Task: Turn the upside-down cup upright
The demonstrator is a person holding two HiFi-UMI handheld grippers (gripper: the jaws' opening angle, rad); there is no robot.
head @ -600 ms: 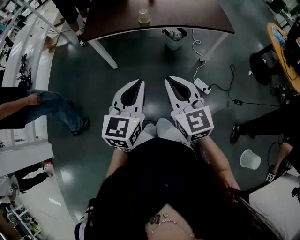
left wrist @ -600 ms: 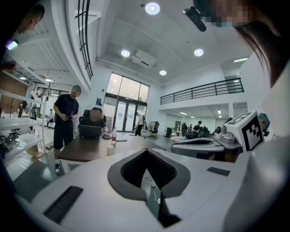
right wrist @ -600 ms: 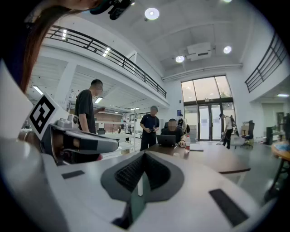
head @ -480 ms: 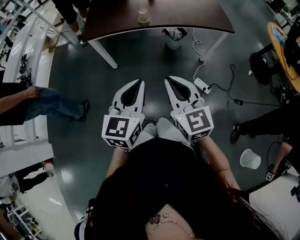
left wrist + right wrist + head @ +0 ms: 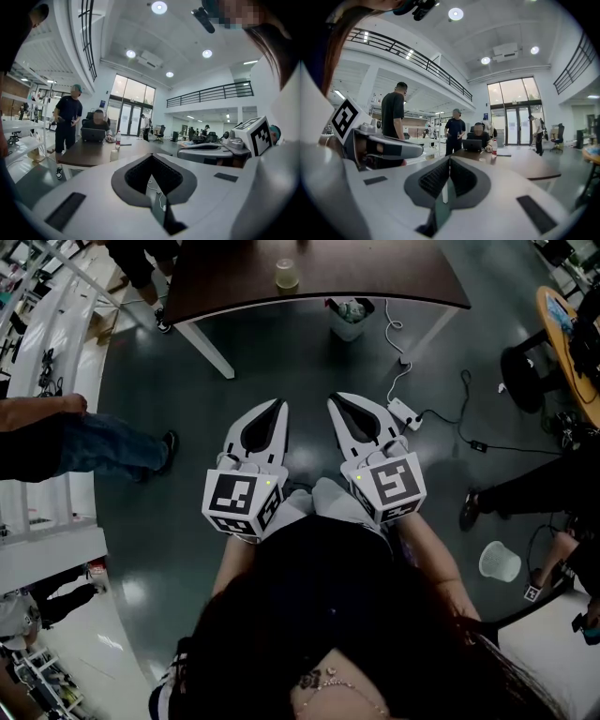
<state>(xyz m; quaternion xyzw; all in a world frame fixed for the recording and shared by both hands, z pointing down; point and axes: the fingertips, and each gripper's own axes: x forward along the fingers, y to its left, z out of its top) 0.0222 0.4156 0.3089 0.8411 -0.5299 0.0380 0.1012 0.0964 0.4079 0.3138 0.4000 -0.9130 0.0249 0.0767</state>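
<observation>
Grippers are staying put: white, tapered left gripper [image 5: 278,406] and right gripper [image 5: 335,400] are clamping shut, empty. Bystander's leg [image 5: 112,442] is shifting. Pale cup [image 5: 287,273] is sitting on dark table [image 5: 394,277], far beyond fingertips [image 5: 339,406].

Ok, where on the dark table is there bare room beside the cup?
The table is bare on both sides of the cup. Its far end is crowded: a laptop and a bottle stand there.

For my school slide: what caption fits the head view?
Left gripper and right gripper shut, empty, short of the cup on the table.
</observation>
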